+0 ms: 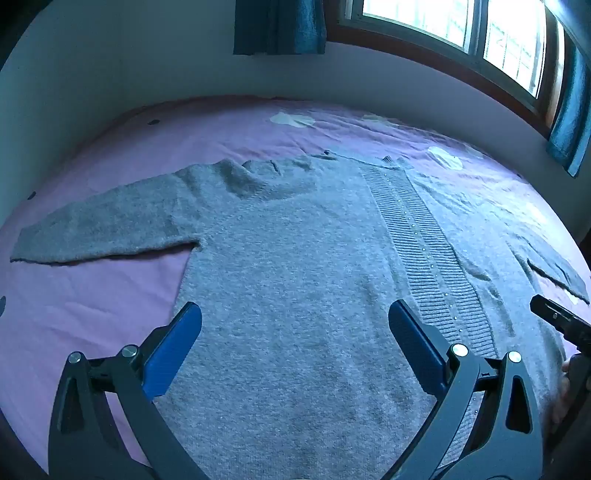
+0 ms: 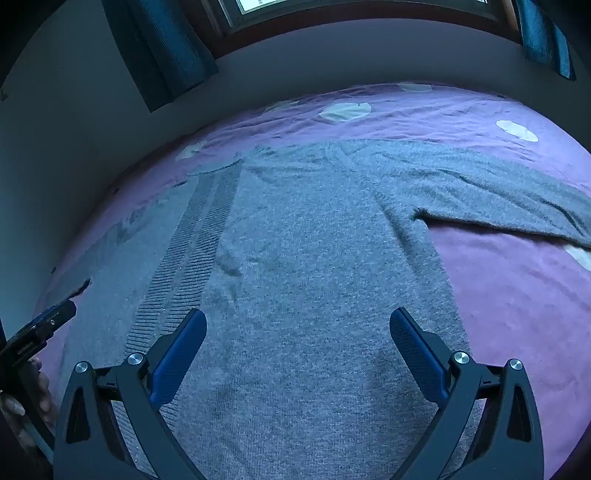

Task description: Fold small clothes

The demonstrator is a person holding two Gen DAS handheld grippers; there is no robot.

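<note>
A grey knitted cardigan [image 1: 295,236] lies spread flat on the purple bed sheet [image 1: 92,295], sleeves stretched out to both sides. A ribbed button band [image 1: 421,236] runs down its front. My left gripper [image 1: 295,321] hovers open above the cardigan's left half, nothing between its blue pads [image 1: 173,347]. In the right wrist view the same cardigan [image 2: 314,258] fills the middle, with its right sleeve [image 2: 498,192] reaching out to the right. My right gripper [image 2: 297,328] is open over the right half, empty.
The bed sheet [image 2: 517,295] carries pale round patches [image 2: 343,110]. A grey wall [image 1: 92,81] borders the far side, with a window [image 1: 461,33] and teal curtains [image 1: 280,26]. The other gripper's tip [image 1: 554,317] shows at the right edge; a hand [image 2: 22,406] at the lower left.
</note>
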